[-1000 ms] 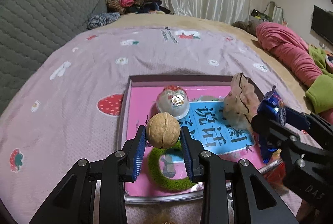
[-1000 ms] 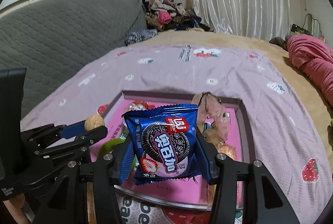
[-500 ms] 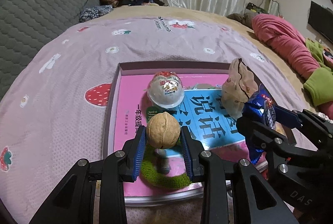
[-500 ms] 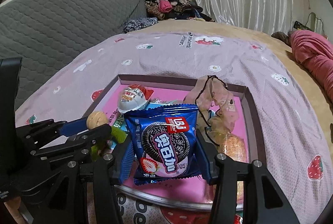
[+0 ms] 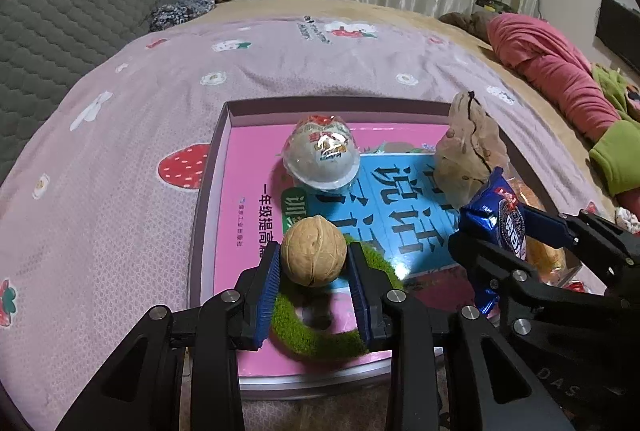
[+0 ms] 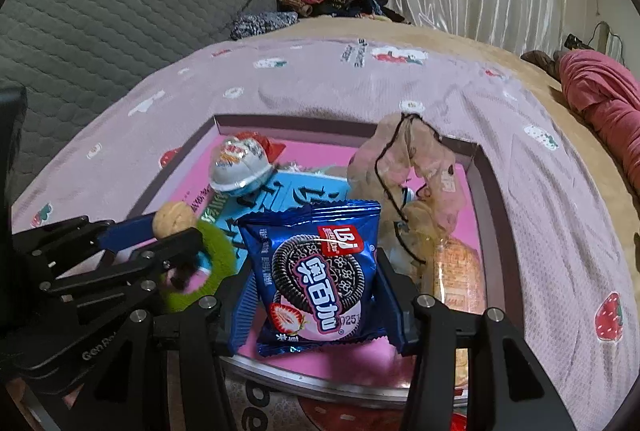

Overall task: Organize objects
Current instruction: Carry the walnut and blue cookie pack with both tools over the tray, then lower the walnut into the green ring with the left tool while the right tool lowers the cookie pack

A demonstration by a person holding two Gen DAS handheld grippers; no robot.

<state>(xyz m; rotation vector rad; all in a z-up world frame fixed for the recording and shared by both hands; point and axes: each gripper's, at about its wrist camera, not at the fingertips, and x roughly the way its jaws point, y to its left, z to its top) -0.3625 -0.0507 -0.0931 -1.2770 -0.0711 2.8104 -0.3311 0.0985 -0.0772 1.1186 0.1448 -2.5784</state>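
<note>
Left gripper, lower centre: fingers clamp a tan, ridged walnut above a green ring. Right gripper, lower centre: fingers grip a blue cookie packet, upright; packet's bottom edge hides the tray floor.

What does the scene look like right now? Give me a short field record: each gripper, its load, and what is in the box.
left gripper: shut on a round tan walnut, held over the fuzzy green ring
right gripper: shut on a blue sandwich-cookie packet
container: shallow pink-lined box on the strawberry-print bedspread
already in box: green ring, foil-topped white egg-shaped treat, sheer beige drawstring pouch
placed yet: neither held item
</note>
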